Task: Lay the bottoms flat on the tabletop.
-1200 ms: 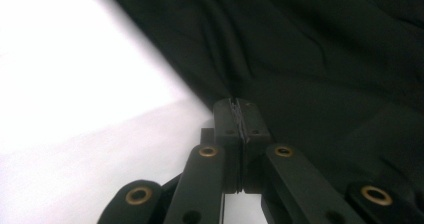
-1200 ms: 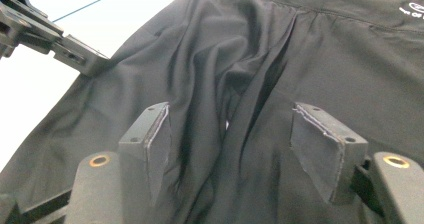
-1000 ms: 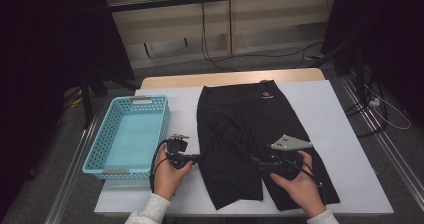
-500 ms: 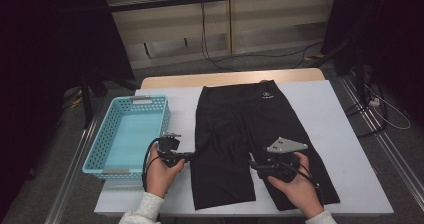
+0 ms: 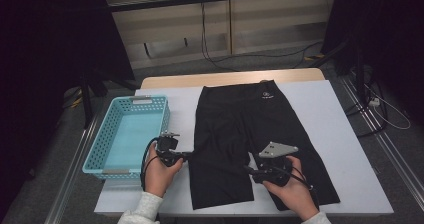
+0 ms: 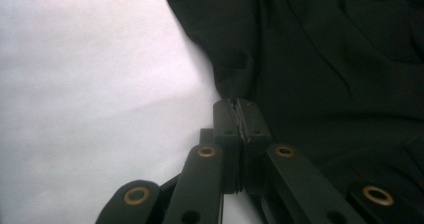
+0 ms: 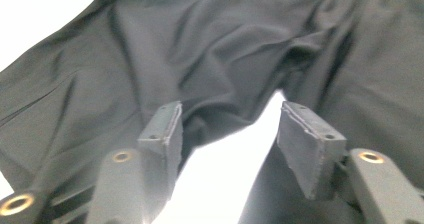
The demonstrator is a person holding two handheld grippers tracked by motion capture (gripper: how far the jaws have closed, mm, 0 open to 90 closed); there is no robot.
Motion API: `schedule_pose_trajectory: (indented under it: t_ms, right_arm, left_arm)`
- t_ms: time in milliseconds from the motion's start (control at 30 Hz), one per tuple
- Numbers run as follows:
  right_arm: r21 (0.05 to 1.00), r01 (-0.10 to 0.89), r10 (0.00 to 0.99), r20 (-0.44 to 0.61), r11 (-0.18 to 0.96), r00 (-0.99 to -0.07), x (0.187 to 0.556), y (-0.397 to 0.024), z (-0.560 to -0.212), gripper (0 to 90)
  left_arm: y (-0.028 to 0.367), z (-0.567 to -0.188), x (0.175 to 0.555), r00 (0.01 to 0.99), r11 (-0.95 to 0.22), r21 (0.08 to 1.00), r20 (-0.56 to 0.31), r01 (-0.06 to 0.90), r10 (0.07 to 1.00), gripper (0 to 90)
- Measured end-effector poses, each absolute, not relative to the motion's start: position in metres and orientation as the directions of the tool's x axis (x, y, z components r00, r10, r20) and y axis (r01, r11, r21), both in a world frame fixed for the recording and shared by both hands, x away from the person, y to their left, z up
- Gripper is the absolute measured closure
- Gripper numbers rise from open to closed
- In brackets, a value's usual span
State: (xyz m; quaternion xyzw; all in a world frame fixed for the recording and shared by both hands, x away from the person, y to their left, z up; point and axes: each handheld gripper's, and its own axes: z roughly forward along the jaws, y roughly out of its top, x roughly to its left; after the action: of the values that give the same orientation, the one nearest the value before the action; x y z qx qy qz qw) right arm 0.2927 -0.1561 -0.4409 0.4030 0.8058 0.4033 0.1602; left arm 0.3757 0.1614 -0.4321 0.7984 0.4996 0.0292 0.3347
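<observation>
Work in hand: folding the pair of black stretch-fabric shorts (image 5: 250, 139) that lies flat on the white-covered table (image 5: 345, 134), waistband at the far side, legs toward the person.
Where the shorts are: in the middle of the table, just right of the light-blue perforated plastic basket (image 5: 107, 154), which stands apart from the cloth.
Left gripper: the left gripper (image 6: 241, 115) has its jaws pressed together on the outer edge of the left leg; in the left gripper view a thin fold of black cloth sits pinched between the pads. In the high view it sits at the leg's left hem side (image 5: 186, 156).
Right gripper: the right gripper (image 7: 227, 134) has its jaws partly apart and has just been closing them; the white table shows between the pads, with the crotch notch of the shorts just ahead. The pads do not press on cloth yet. In the high view it sits over the inner edge of the right leg (image 5: 250, 171).
How to do it well: I judge the right gripper should be brought onto the inner seam before it shuts, so it catches both layers, not air.
Grip depth: take a shallow bite near the edge, as the left one has, so the cloth does not bunch.
Lift: raise both together and level, so the leg stays taut.
Risk: the thin, slippery fabric may slide out of a one-layer pinch.
</observation>
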Motion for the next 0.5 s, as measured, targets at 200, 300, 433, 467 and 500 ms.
schedule_pose_trajectory:
  t_ms: [200, 300, 433, 467, 500]
  right_arm:
    - [0.755, 0.538, 0.756, 0.088, 0.374, -0.648, 0.293, -0.143, -0.447, 61.5]
    - [0.744, 0.552, 0.748, 0.107, 0.377, -0.655, 0.294, -0.141, -0.451, 67.2]
    - [0.724, 0.551, 0.733, 0.093, 0.415, -0.674, 0.294, -0.136, -0.455, 76.6]
    - [0.726, 0.549, 0.727, 0.099, 0.414, -0.679, 0.294, -0.136, -0.455, 81.5]
    - [0.725, 0.548, 0.723, 0.101, 0.417, -0.684, 0.294, -0.135, -0.455, 86.0]
  left_arm:
    - [0.162, -0.432, 0.376, 0.502, -0.279, 0.561, -0.293, 0.779, 0.813, 88.6]
    - [0.162, -0.432, 0.376, 0.501, -0.277, 0.56, -0.295, 0.781, 0.814, 88.4]
    - [0.163, -0.432, 0.377, 0.502, -0.28, 0.561, -0.291, 0.779, 0.814, 88.5]
    - [0.163, -0.432, 0.376, 0.502, -0.28, 0.56, -0.292, 0.78, 0.814, 88.4]
    - [0.163, -0.432, 0.377, 0.502, -0.28, 0.559, -0.294, 0.781, 0.813, 88.4]
